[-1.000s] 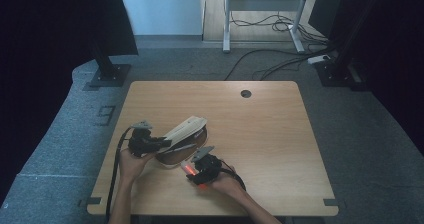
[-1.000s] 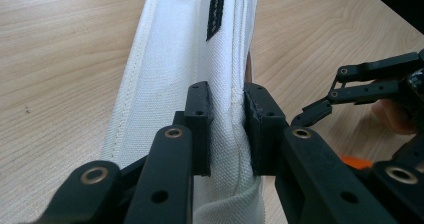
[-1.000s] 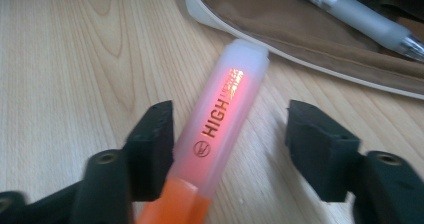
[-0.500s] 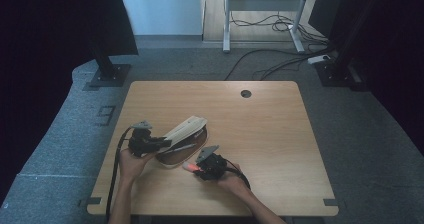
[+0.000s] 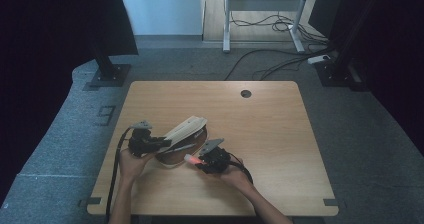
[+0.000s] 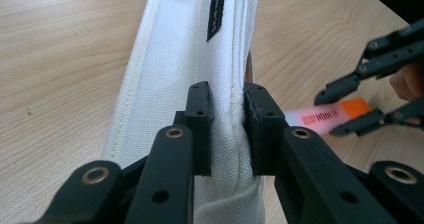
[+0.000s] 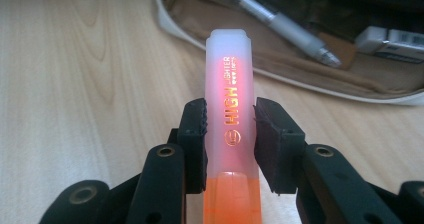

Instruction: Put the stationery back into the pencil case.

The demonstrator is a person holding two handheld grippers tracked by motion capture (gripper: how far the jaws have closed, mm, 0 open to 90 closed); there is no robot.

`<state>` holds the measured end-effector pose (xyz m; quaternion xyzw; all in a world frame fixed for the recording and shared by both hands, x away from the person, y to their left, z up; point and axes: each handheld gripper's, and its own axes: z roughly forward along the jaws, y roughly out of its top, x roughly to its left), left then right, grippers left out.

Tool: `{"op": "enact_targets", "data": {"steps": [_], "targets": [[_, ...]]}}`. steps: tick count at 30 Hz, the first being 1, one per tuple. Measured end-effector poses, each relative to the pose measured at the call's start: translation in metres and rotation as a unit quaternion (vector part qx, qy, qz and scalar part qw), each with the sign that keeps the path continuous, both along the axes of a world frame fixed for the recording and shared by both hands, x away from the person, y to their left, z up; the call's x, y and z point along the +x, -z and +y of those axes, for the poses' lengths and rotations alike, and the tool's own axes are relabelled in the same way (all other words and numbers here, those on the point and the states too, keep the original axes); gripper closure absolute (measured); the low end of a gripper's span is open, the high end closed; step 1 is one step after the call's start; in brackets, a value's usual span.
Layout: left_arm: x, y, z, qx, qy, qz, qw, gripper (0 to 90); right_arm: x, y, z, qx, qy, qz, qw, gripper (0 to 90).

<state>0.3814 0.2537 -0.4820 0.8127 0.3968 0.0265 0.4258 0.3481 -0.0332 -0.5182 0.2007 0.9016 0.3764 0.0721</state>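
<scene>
Nearest the person, in the right gripper (image 7: 230,134): an orange highlighter (image 7: 231,109), clamped by the barrel between both pads, jaws just closed down onto it, pale cap end pointing forward toward the open pencil case (image 7: 320,79). Lifted a little clear of the table (image 5: 280,134), judging by the right gripper view, though hard to say for certain. So, picking up done; putting in not yet done. Just beyond, in the left gripper (image 6: 227,129): jaws pinched nearly shut on the white fabric lid (image 6: 200,59) of the case, flap held raised and tilted so the mouth stays open toward the right hand (image 5: 235,176). Opening the case looks complete and only needs holding. Inside the brown lining: a grey mechanical pencil (image 7: 280,21) lying slantwise and a white eraser (image 7: 395,38) beside it, already stowed. Seen from above, highlighter tip just beside the case's near rim, not yet over it. Left to do, by this reading: carry the highlighter forward over the rim, lay it beside the pencil, release, then lower the flap.
</scene>
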Motion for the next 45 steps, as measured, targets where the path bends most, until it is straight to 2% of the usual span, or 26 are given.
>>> {"op": "enact_targets", "data": {"steps": [12, 18, 30, 45], "targets": [[-0.001, -0.001, 0.001, -0.004, 0.002, -0.001, 1.0000, 75.0, 0.019, -0.008, 0.002, -0.001, 0.010, 0.002, 1.0000, 65.5], [-0.001, -0.002, 0.001, -0.006, 0.003, 0.000, 1.0000, 75.1, 0.030, -0.011, 0.008, -0.009, 0.011, -0.001, 0.9999, 65.4], [-0.001, -0.002, 0.001, -0.011, 0.005, 0.001, 0.9999, 75.0, 0.051, -0.007, 0.023, -0.024, 0.016, 0.008, 0.9996, 65.4], [-0.001, -0.002, 0.000, -0.014, 0.007, 0.002, 0.9999, 75.0, 0.068, -0.003, 0.041, -0.026, 0.019, 0.012, 0.9994, 65.4]]}}
